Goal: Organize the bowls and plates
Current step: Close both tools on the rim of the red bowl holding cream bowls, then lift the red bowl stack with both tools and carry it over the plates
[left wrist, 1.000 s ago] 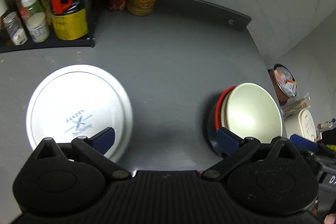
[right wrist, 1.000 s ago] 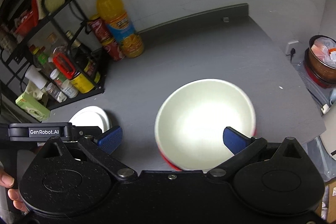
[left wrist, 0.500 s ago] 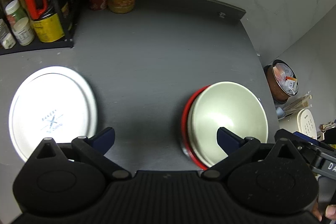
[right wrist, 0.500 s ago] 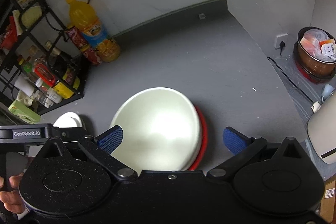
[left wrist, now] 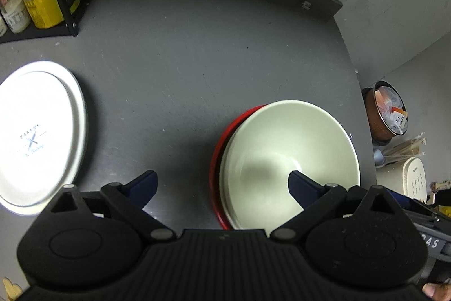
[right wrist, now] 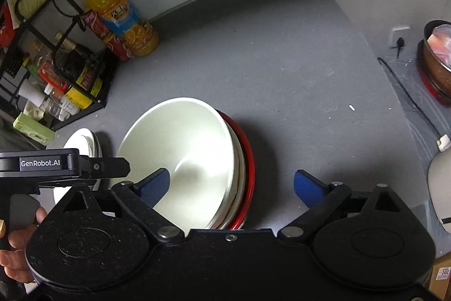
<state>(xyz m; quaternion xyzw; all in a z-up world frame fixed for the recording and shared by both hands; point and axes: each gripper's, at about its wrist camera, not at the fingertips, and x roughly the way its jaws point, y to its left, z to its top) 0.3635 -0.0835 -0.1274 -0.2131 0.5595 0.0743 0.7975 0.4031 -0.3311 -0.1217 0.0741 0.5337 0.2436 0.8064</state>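
**Both grippers empty over bowl stack**

Your left gripper (left wrist: 222,185) & right gripper (right wrist: 231,185) hover w/ fingers spread, holding nothing. White bowl (left wrist: 290,160) sits nested in red bowl (left wrist: 218,157) on bench (left wrist: 197,61); white plate (left wrist: 36,131) lies well left of bowl.

**Arrangement of dishes on the grey countertop**

A pale ceramic bowl (left wrist: 290,160) sits nested in a stack whose lowest visible member is a red-rimmed bowl (left wrist: 218,157), near the counter's (left wrist: 197,61) right edge. A flat white plate with printed lettering (left wrist: 36,131) lies well apart to its left. Behind the plate, a black wire rack of jars and bottles (right wrist: 56,66) occupies the back-left corner; an orange juice bottle (right wrist: 121,16) and red cans (right wrist: 105,33) stand beside it against the wall. A lined waste bin (left wrist: 389,114) stands beyond the right edge.
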